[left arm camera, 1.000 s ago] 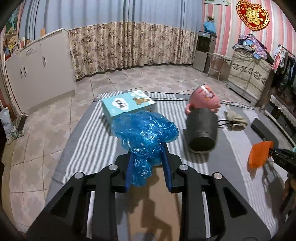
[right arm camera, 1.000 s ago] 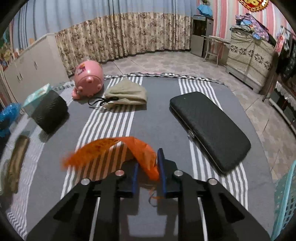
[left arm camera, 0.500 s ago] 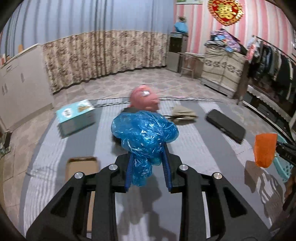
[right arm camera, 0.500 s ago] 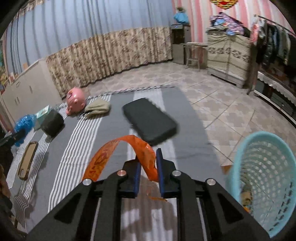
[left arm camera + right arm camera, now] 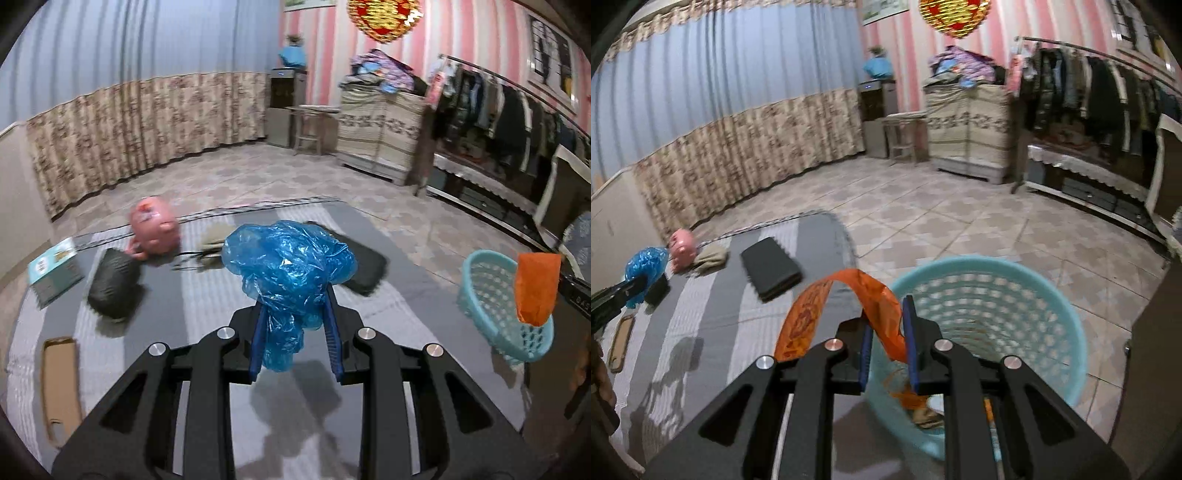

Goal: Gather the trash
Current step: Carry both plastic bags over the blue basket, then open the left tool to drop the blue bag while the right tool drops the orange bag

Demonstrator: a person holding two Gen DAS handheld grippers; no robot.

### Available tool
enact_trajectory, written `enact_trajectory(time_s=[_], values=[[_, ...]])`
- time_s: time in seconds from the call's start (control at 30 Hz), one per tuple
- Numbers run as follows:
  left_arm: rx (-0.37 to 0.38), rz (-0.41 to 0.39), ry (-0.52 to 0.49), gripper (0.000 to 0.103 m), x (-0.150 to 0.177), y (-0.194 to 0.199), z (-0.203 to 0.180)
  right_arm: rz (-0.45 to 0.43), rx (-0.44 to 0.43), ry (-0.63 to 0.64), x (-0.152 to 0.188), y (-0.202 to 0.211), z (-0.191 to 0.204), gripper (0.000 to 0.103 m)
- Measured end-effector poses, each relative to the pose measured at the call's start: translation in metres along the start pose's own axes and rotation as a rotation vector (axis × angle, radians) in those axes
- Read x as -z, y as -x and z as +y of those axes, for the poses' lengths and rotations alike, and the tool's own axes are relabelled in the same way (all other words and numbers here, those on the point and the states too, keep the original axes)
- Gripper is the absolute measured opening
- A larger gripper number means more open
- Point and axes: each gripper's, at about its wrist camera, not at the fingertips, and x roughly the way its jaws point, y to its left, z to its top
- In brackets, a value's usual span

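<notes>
Orange wrapper (image 5: 882,314) is pinched between the pads of your right hand-held gripper (image 5: 886,347), arching up and off to the left as a long strip. Your left hand-held gripper (image 5: 295,332) is clamped on a crumpled blue bag (image 5: 288,266), which bulges above the fingertips.

The relation that matters is the basket (image 5: 1052,295). From the right wrist view, this teal, perforated basket stands on the tiled floor just beside the edge of the striped bed (image 5: 720,317), directly ahead of and below the right fingertips, with its mouth open upward. Some scraps already lie at its bottom. The wrapper's gripped end hangs about over the near rim, so I judge the right hand the nearer one and the one to let go first, once it is a little further over the opening; the strip's free end trails back over the bed and could catch on the rim.

From the left wrist view the basket (image 5: 491,295) lies well off to the right, past the bed's edge, with the orange wrapper (image 5: 535,288) in front of it. The blue bag has farther to travel.

Writing: a box (image 5: 55,269) at the left bears print too blurred to read, and the wrapper's markings are illegible.
</notes>
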Motion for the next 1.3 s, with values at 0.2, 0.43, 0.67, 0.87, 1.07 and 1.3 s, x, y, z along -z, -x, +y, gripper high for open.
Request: enact_trajectory(time_s=[0.2, 0.43, 0.67, 0.87, 1.07, 1.3], values=[[0.07, 0.0, -0.068, 0.026, -0.004, -0.013, -0.059, -0.022, 0.066, -0.078, 0.003, 0.001, -0.044, 0.016], [0.161, -0.004, -0.116, 0.026, -0.009, -0.033, -0.121, -0.037, 0.131, -0.141, 0.004, 0.002, -0.088, 0.016], [0.249, -0.01, -0.203, 0.026, 0.0, -0.045, -0.184, -0.034, 0.153, -0.206, 0.007, -0.004, -0.117, 0.016], [0.313, 0.029, -0.224, 0.026, 0.011, -0.062, -0.22, -0.007, 0.156, -0.217, 0.011, -0.015, -0.122, 0.016], [0.344, 0.059, -0.247, 0.031, 0.011, -0.077, -0.245, 0.017, 0.144, -0.232, 0.013, -0.026, -0.125, 0.016], [0.33, 0.04, -0.277, 0.065, 0.005, -0.078, -0.253, 0.047, 0.141, -0.221, 0.014, -0.035, -0.123, 0.016]])
